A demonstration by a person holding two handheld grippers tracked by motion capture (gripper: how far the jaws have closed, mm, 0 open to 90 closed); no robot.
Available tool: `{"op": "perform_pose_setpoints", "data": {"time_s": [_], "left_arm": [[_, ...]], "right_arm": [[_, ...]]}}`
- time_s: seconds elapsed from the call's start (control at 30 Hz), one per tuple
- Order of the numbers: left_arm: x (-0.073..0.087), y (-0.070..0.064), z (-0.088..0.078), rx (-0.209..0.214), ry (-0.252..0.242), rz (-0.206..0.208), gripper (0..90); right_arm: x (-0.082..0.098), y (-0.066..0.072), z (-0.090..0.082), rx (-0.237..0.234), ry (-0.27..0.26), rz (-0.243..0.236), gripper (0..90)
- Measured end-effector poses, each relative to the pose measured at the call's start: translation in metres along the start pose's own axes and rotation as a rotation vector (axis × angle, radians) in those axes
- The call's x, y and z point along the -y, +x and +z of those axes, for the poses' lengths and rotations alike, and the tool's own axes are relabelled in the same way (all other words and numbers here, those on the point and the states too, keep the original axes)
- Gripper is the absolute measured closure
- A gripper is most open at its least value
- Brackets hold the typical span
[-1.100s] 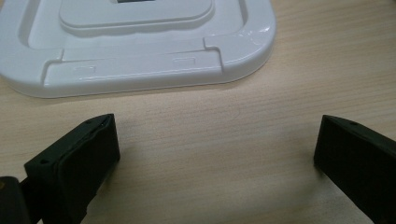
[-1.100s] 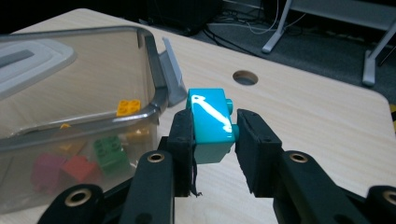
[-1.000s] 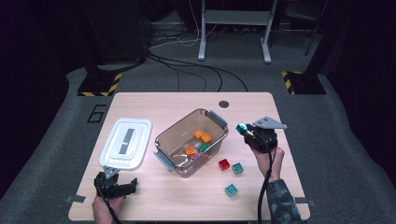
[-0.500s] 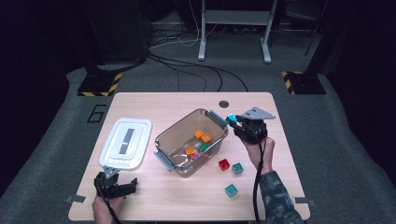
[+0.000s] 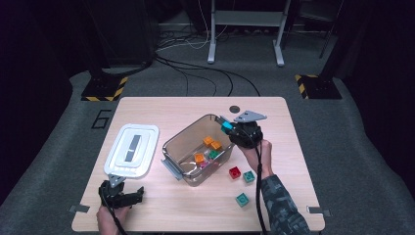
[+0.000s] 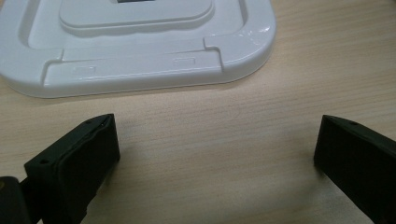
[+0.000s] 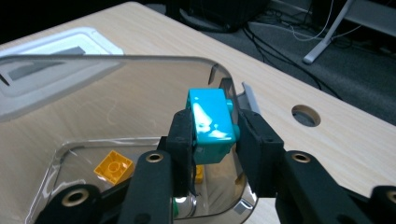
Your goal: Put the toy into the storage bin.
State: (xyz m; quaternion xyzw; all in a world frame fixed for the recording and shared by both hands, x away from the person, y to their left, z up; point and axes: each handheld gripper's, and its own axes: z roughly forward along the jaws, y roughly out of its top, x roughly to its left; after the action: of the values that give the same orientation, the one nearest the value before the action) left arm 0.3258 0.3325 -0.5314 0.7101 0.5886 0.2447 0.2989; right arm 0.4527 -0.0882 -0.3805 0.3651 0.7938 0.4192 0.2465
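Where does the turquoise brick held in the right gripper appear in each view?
High view: the turquoise brick sits right of centre, at the clear container's far right rim, in the right gripper.
Left gripper view: not in it.
Right gripper view: the brick is at centre, clamped above the container.
Shared landmark: the white lid, at upper left in all three views.

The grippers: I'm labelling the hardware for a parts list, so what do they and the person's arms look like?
Both grippers, left and right, are black with two blocky jaws and a trailing black cable; the right carries a grey three-cornered plate. Round fasteners show on its jaw arms. The right sleeve is dark camouflage.
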Motion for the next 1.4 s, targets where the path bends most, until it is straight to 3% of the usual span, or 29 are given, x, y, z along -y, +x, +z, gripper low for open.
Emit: {"op": "perform_pose_setpoints", "data": {"time_s": [0.17, 0.5, 0.83, 1.4], "left_arm": [[0.0, 0.0, 0.0, 0.001, 0.0, 0.0, 0.0], [0.0, 0.0, 0.0, 0.002, 0.0, 0.0, 0.0], [0.0, 0.0, 0.0, 0.001, 0.0, 0.0, 0.0], [0.0, 0.0, 0.0, 0.002, 0.0, 0.0, 0.0]], "right_arm": [[0.003, 0.001, 0.0, 0.013, 0.008, 0.013, 40.1], [0.025, -0.009, -0.025, 0.008, -0.019, 0.061, 16.1], [0.069, -0.018, -0.041, 0.012, 0.003, 0.116, 5.3], [0.128, -0.006, -0.036, 0.015, 0.081, 0.187, 0.0]]}}
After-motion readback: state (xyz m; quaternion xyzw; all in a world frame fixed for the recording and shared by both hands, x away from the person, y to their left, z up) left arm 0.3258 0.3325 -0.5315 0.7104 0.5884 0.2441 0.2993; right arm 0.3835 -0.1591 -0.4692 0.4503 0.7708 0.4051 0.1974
